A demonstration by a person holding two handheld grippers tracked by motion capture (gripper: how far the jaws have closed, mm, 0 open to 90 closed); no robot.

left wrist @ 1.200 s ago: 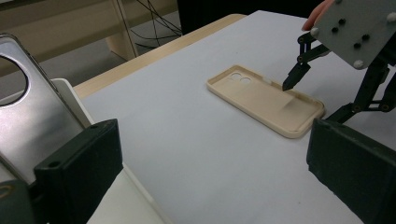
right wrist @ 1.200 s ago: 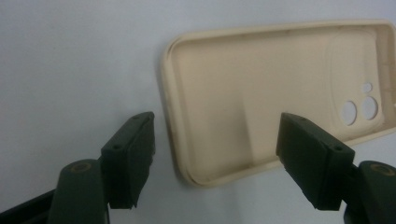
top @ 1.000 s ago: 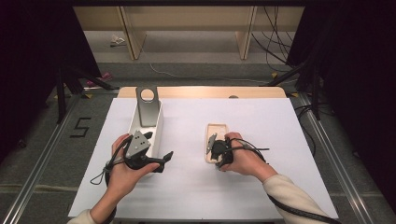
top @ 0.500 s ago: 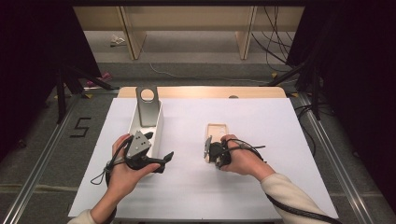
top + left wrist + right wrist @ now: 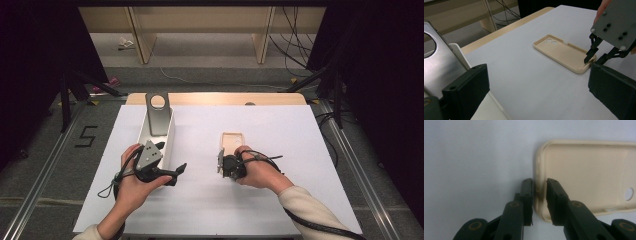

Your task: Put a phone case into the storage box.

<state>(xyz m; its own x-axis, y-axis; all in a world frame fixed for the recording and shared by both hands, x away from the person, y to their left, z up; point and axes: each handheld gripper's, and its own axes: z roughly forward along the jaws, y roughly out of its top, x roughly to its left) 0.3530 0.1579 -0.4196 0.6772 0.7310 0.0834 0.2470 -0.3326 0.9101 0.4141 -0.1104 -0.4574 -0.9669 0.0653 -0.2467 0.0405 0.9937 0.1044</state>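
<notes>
A beige phone case (image 5: 234,142) lies hollow side up on the white table cover (image 5: 280,190). My right gripper (image 5: 220,161) is at its near left corner. In the right gripper view (image 5: 539,181) the jaws straddle the case's (image 5: 586,170) end wall, one outside and one inside. They have just been closing, and a thin gap is left on the inner side. The left gripper view has the case (image 5: 561,51) with the right gripper's tips (image 5: 590,58) at its corner. My left gripper (image 5: 176,174) rests open and holds nothing, beside the white tray.
A long white tray (image 5: 169,137) stands at the left, with a grey metal plate (image 5: 158,117) with a round hole leaning in it, close by in the left gripper view (image 5: 439,67). The wooden table edge (image 5: 215,98) runs along the back. Cables trail from both grippers.
The right gripper's jaws have narrowed from wide apart to close around the case's end wall, and the hand has edged slightly left. The left hand has not moved.
</notes>
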